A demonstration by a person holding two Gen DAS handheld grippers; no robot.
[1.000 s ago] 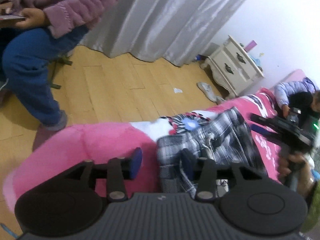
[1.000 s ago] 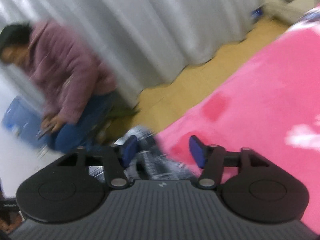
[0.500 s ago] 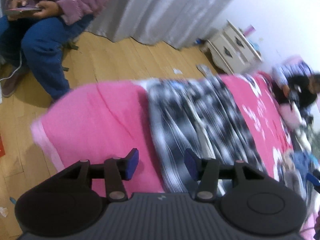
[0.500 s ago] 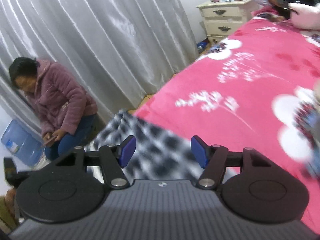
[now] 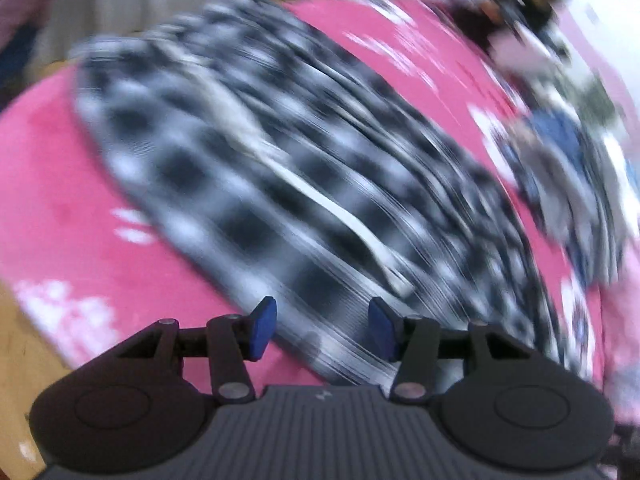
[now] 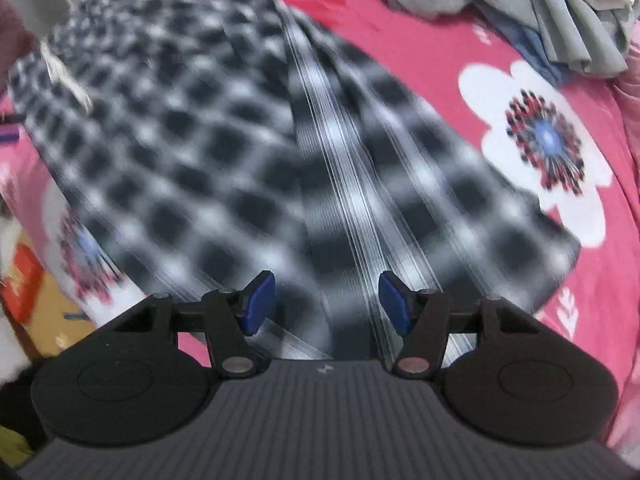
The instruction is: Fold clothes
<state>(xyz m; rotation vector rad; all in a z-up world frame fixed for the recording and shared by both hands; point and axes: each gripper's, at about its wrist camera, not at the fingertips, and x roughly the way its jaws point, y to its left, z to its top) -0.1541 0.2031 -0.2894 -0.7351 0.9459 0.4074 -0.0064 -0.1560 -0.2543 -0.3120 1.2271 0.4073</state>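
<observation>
A black-and-white checked garment (image 5: 280, 152) lies spread across the pink flowered bedspread (image 5: 52, 184), blurred by motion. A white drawstring (image 5: 352, 232) runs along it. My left gripper (image 5: 322, 330) is open just above the garment's near edge, nothing between its blue pads. In the right wrist view the same checked garment (image 6: 248, 152) fills the middle, lying flat on the bedspread (image 6: 600, 280). My right gripper (image 6: 326, 304) is open over its near part, holding nothing.
A heap of grey, blue and white clothes (image 6: 540, 12) lies at the far right of the bed. A person (image 5: 520, 4) sits at the far end of the bed. Wooden floor (image 6: 52, 312) and a red object (image 6: 24, 280) show at the left.
Both grippers have swung down over the bed toward the checked garment, which now lies spread flat. The floor, curtain and seated person have left both views.
</observation>
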